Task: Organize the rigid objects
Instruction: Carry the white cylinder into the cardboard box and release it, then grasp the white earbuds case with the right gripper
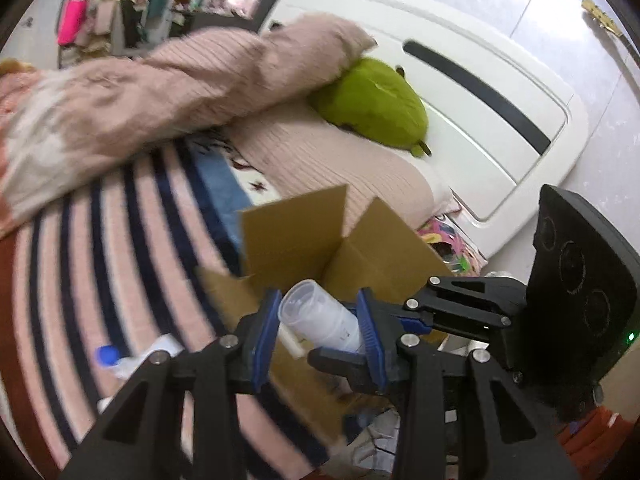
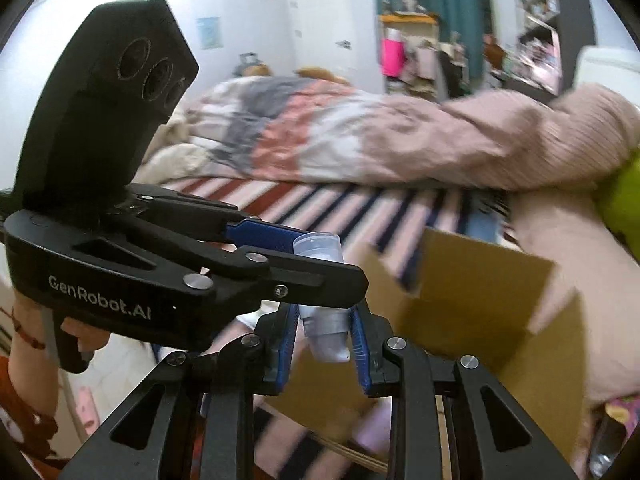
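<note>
Right now we hold a clear plastic bottle [image 1: 320,320] between the blue pads of our left gripper [image 1: 322,330], cap end tilted up and away from us, above the open cardboard box [image 1: 340,248] that sits on the striped bedspread [image 1: 100,248]. Our right gripper [image 2: 324,340] reaches in from the other side, and its fingers bracket the lower end of the same bottle [image 2: 324,320]; we cannot tell whether its pads press the bottle or only stand beside it. In the right wrist view the left gripper [image 2: 304,256] crosses in front, pinching the bottle near its cap. Another small bottle with a blue cap [image 1: 116,360] lies on the bedspread to the left of the box. A green plush toy [image 1: 372,104] rests under a pink pillow [image 1: 200,80] by the white headboard [image 1: 500,92].
</note>
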`<state>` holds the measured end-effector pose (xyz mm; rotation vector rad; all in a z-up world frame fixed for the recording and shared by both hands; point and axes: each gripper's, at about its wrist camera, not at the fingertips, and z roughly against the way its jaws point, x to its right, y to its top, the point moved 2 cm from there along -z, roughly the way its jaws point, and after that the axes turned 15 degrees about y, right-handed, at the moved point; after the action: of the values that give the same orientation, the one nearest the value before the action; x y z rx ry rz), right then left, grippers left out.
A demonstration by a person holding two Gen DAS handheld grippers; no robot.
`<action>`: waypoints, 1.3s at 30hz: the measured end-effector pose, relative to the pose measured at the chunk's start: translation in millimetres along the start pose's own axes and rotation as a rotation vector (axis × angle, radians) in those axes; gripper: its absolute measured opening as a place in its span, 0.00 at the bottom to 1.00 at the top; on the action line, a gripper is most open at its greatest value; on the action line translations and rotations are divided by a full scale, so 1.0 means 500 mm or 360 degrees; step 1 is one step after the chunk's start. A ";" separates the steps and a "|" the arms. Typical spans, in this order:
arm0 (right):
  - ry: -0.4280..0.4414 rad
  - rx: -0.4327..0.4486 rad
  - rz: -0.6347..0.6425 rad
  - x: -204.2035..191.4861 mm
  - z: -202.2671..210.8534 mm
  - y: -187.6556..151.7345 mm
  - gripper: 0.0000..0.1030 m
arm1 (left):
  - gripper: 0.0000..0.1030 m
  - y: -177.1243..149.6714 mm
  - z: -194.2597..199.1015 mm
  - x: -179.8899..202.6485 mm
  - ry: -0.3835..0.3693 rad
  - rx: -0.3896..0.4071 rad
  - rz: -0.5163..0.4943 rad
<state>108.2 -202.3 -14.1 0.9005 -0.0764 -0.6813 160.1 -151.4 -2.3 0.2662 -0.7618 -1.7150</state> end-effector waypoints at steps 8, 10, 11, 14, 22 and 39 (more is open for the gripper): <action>-0.0191 -0.0229 -0.0177 0.122 0.024 -0.052 0.20 | 0.33 0.016 -0.125 0.069 -0.0093 -0.0180 -0.0032; -0.0202 -0.0258 -0.0180 0.130 0.021 -0.059 0.20 | 0.33 0.017 -0.132 0.068 -0.0093 -0.0189 -0.0027; -0.0192 -0.0261 -0.0191 0.133 0.020 -0.060 0.20 | 0.33 0.018 -0.134 0.068 -0.0093 -0.0188 -0.0025; -0.0197 -0.0269 -0.0204 0.137 0.023 -0.062 0.20 | 0.54 0.018 -0.123 0.062 -0.0053 -0.0174 -0.0027; -0.0168 -0.0223 -0.0154 0.090 0.014 -0.034 0.28 | 0.75 0.004 0.004 -0.028 0.0183 0.0035 0.0009; 0.0375 -0.0402 0.0038 -0.168 -0.291 -0.042 0.38 | 0.81 -0.248 0.178 -0.412 0.0810 0.0133 0.0302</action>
<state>79.8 -61.5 -104.0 0.7293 0.2050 -0.5440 74.6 84.6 -54.5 0.6392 -0.4630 -1.3557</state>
